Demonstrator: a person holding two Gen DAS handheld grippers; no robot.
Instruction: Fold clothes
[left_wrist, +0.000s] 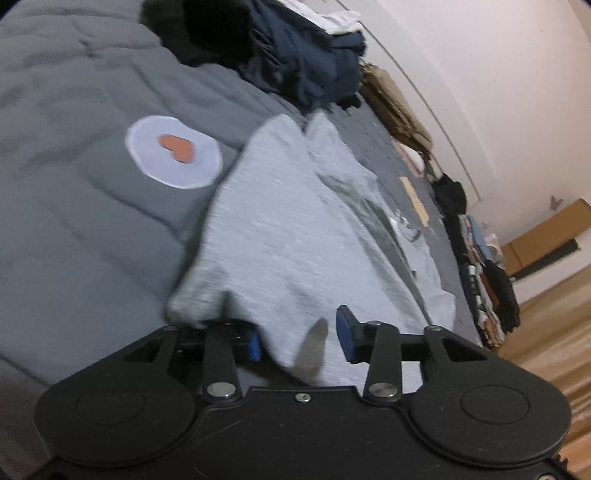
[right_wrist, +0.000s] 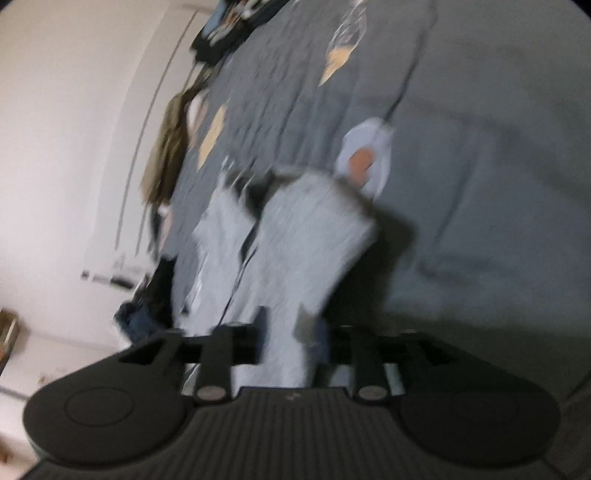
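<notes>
Grey shirt (left_wrist: 295, 236) lies on bed cover (left_wrist: 74, 229), near edge lifted mid-fold. Left gripper (left_wrist: 301, 338) jaws apart, cloth between; right gripper (right_wrist: 291, 336) clamped on shirt (blurry). Next: lay edge over evenly.

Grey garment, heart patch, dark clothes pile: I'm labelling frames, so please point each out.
Grey garment (left_wrist: 280, 236), left wrist view, middle of the cloth.
Heart patch (left_wrist: 176, 147), left wrist view, the orange heart.
Dark clothes pile (left_wrist: 295, 55), left wrist view, navy folds.
</notes>
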